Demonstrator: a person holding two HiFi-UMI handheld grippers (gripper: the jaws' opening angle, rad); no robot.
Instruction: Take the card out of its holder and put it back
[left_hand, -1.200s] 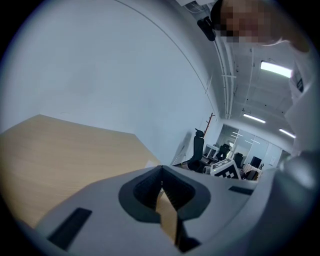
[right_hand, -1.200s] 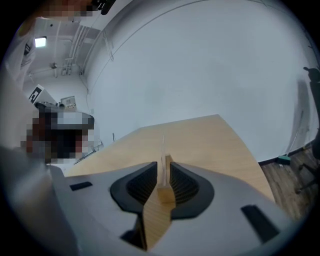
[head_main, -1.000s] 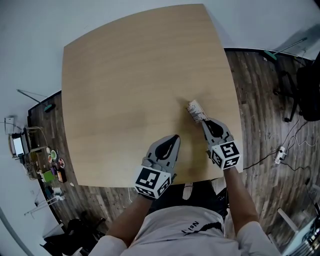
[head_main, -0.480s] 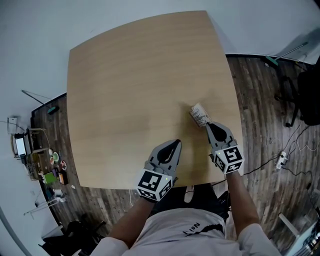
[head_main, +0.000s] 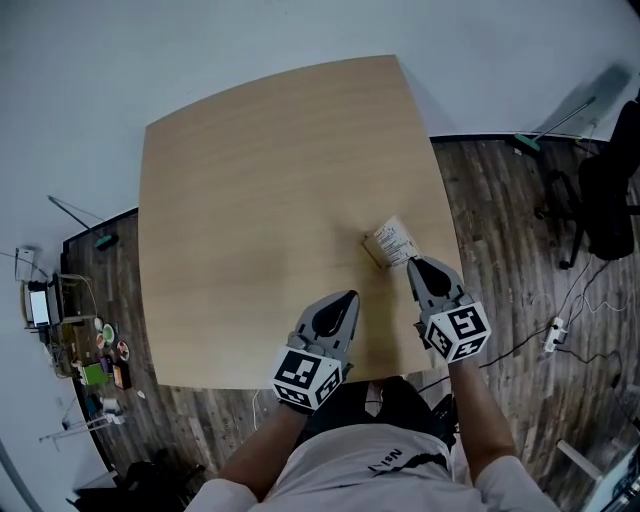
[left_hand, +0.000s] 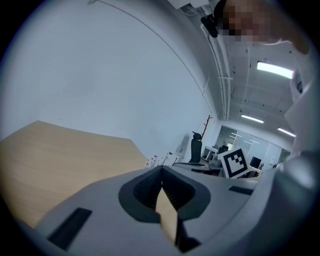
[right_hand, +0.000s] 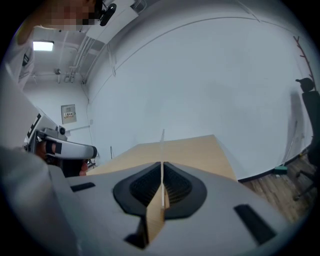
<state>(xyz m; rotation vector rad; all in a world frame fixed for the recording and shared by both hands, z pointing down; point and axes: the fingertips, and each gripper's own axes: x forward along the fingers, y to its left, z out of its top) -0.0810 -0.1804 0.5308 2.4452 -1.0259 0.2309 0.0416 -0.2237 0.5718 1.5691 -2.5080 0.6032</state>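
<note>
A white printed card (head_main: 394, 239) is at the right side of the wooden table (head_main: 250, 170). My right gripper (head_main: 412, 264) is shut on its near edge. A small brown piece, perhaps the holder (head_main: 372, 250), shows at the card's left; I cannot tell whether they touch. In the right gripper view the card (right_hand: 162, 142) stands edge-on, pinched between the jaws of the right gripper (right_hand: 162, 167). My left gripper (head_main: 349, 298) lies on the table to the card's left, shut and empty. The left gripper view shows the left gripper (left_hand: 161, 174) with its jaws together and nothing between them.
The table's near edge runs just under both grippers, close to the person's body. Dark wood floor surrounds the table. A black chair (head_main: 606, 190) and a power strip (head_main: 552, 336) are at the right. Small clutter (head_main: 95, 345) sits on the floor at the left.
The card now shows a wider face and a brown piece appears beside it. The whole scene has shifted in the head view. The left gripper stays shut in place.
</note>
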